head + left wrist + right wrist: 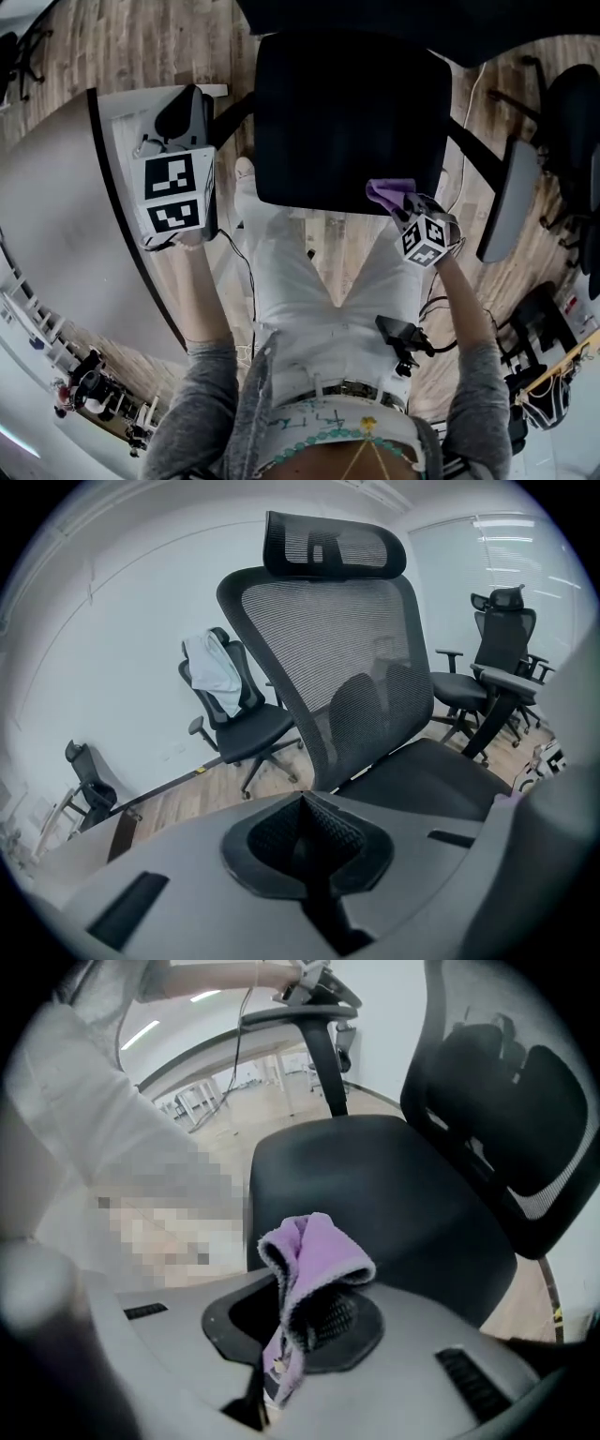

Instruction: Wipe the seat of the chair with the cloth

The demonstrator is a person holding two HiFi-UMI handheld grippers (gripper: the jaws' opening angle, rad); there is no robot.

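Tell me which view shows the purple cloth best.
Right gripper view: the purple cloth sits central, folded and pinched in the right hand-held gripper, with the seat behind it. Head view shows only a small purple patch at the seat's front edge. Left gripper view does not clearly show it.

Seat (347, 112) open from above; backrest (506, 1101) behind, armrest (511, 197) alongside.
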